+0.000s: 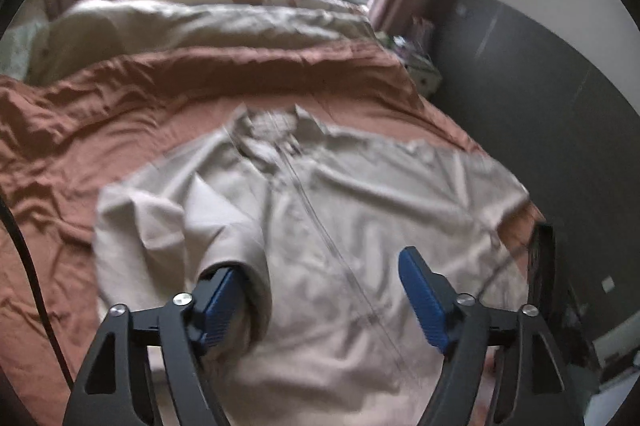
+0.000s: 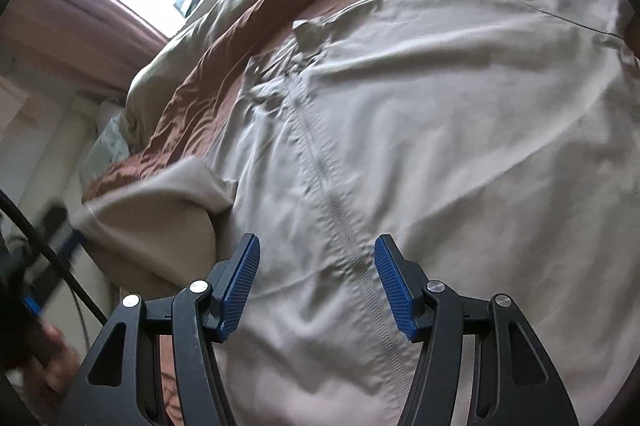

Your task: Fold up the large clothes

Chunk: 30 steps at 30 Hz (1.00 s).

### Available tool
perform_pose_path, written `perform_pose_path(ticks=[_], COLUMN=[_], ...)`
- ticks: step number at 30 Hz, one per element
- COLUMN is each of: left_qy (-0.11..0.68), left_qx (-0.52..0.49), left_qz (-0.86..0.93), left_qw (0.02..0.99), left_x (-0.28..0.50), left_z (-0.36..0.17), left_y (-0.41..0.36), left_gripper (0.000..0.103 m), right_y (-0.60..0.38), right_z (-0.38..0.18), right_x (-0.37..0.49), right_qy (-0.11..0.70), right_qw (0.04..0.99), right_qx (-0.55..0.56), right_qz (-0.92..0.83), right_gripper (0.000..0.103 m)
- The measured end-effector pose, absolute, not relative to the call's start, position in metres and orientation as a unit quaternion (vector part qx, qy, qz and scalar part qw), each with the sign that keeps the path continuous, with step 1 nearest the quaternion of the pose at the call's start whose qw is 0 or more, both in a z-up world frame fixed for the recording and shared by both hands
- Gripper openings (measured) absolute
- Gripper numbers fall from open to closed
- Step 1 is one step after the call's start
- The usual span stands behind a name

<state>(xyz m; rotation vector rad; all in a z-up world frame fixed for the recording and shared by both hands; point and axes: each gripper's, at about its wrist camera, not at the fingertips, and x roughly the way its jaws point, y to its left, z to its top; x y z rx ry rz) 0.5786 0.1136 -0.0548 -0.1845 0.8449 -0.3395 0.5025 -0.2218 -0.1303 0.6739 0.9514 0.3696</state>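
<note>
I am holding my left claw low over the beige jacket, which is lying spread, zipper up, on the rust-brown bedsheet. Its jaws are standing wide apart, a sleeve fold draping over the left finger (not pinched). My right claw is tilting down over the zipper, jaws also apart, gripping nothing.

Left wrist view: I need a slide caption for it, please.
Open left gripper over a beige zip jacket on a rust-brown bedsheet.
</note>
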Motion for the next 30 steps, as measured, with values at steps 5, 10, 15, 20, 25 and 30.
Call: perform_pose_path(ticks=[5,10,15,20,25,30], left_qy=[0.45,0.457,0.447,0.434,0.436,0.447], left_qx=[-0.122,-0.128,-0.109,-0.111,-0.128,-0.14], left_qz=[-0.199,-0.2,-0.157,-0.082,-0.031,0.004], left_qw=[0.862,0.857,0.874,0.89,0.89,0.884], left_x=[0.552,0.52,0.495,0.478,0.472,0.474], left_z=[-0.071,-0.07,-0.067,-0.065,-0.077,-0.101], left_y=[0.118,0.132,0.156,0.2,0.234,0.256], left_gripper=[0.087,0.092,0.092,0.092,0.092,0.084], right_y=[-0.223,-0.229,-0.231,-0.199,-0.157,-0.12], right_z=[-0.127,-0.124,-0.114,-0.104,-0.105,-0.121], right_x=[0.498,0.492,0.48,0.474,0.477,0.495], right_qy=[0.437,0.423,0.405,0.403,0.417,0.448], right_qw=[0.821,0.826,0.84,0.852,0.857,0.856], right_qx=[0.325,0.33,0.319,0.266,0.192,0.115], right_qz=[0.171,0.173,0.169,0.201,0.232,0.23], right_gripper=[0.058,0.058,0.058,0.058,0.058,0.058])
